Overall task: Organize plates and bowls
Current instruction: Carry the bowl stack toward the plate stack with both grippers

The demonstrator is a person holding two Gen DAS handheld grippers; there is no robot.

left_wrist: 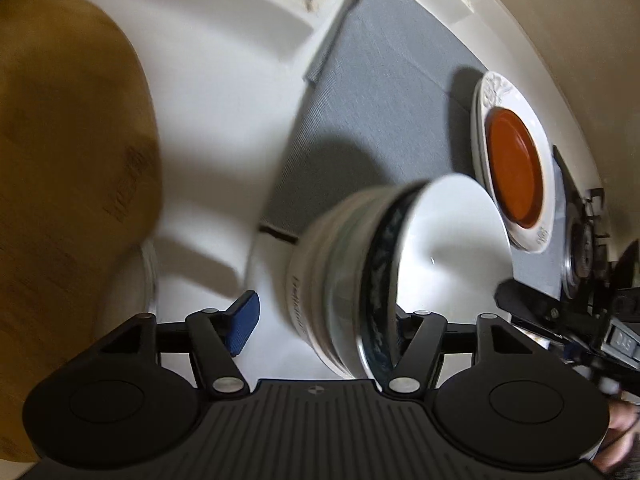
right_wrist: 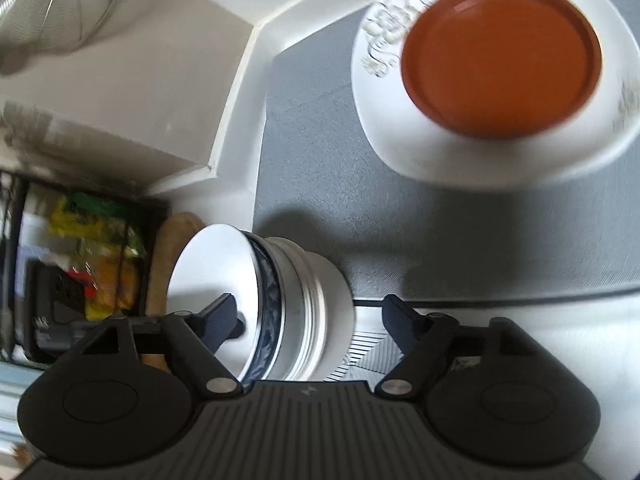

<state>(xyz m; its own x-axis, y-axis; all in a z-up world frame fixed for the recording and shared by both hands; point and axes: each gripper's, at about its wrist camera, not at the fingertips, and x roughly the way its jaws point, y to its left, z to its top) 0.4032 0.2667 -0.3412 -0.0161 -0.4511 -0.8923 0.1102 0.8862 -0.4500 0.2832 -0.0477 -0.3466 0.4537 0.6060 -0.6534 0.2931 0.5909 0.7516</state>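
A stack of bowls (left_wrist: 352, 276) stands on the white counter at the grey mat's near edge. The top bowl (right_wrist: 212, 268) is white inside with a blue pattern outside. My left gripper (left_wrist: 324, 320) is open around the stack: its blue pad (left_wrist: 244, 326) stands clear of the bowls and the other finger is hidden behind the rim. My right gripper (right_wrist: 310, 320) is open too, one finger (right_wrist: 220, 318) inside the top bowl and the other (right_wrist: 400, 320) apart from the stack. An orange plate (right_wrist: 502, 60) lies on a white flowered plate (right_wrist: 400, 128) farther back on the mat.
The grey mat (right_wrist: 320, 160) covers the counter's middle. A wooden board (left_wrist: 60, 160) leans at the left. A stove burner (left_wrist: 580, 248) lies beyond the plates. A metal strainer (right_wrist: 52, 4) hangs high on the wall, and a rack of packets (right_wrist: 92, 248) stands behind the bowls.
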